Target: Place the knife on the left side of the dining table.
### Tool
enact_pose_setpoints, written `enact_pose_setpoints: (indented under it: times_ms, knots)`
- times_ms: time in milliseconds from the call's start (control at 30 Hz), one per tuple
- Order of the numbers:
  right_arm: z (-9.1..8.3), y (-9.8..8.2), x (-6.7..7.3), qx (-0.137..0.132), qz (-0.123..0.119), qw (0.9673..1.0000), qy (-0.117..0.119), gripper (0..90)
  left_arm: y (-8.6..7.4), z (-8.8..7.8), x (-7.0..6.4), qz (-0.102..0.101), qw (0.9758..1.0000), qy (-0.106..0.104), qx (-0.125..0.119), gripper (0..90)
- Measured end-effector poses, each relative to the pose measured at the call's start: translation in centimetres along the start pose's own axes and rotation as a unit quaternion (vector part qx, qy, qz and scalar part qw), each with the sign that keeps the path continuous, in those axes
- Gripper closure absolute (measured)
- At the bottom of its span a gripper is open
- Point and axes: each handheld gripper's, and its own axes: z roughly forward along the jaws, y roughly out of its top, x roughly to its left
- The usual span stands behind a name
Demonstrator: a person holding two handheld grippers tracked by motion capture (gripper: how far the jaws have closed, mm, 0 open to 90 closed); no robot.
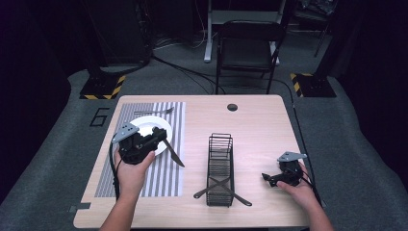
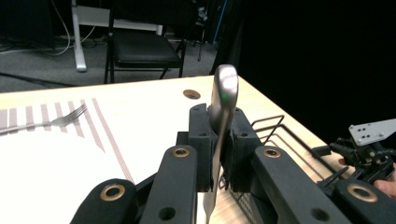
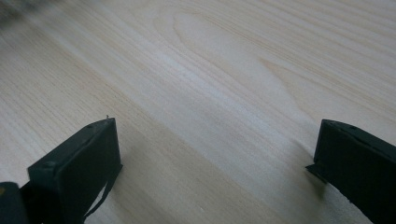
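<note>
My left gripper [image 1: 161,136] hovers over the right edge of a white plate [image 1: 148,123] on a striped placemat [image 1: 166,178]. It is shut on a table knife [image 1: 174,154], which slants down to the right over the mat. In the left gripper view the knife [image 2: 224,93] stands upright, pinched between the pads of my left gripper [image 2: 219,135]. My right gripper [image 1: 267,178] rests low at the table's right side, its jaws pointing left. In the right gripper view it [image 3: 215,144] is open, with bare wood between the fingers [image 3: 79,158].
A fork [image 1: 154,111] lies on the mat beyond the plate. A black wire rack [image 1: 220,168] stands mid-table with two utensils crossed at its near end. The table has a round hole [image 1: 232,107] at the back. A black chair [image 1: 248,48] stands beyond the table.
</note>
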Motion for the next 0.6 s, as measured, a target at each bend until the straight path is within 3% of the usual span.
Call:
enact_pose_setpoints:
  times_ms: [600]
  knots:
    - [0.0, 0.0, 0.0, -0.002, -0.003, 1.0, 0.0, 0.0, -3.0, -1.0, 1.9, -0.033, 0.9992, 0.024, 0.002, 83.2]
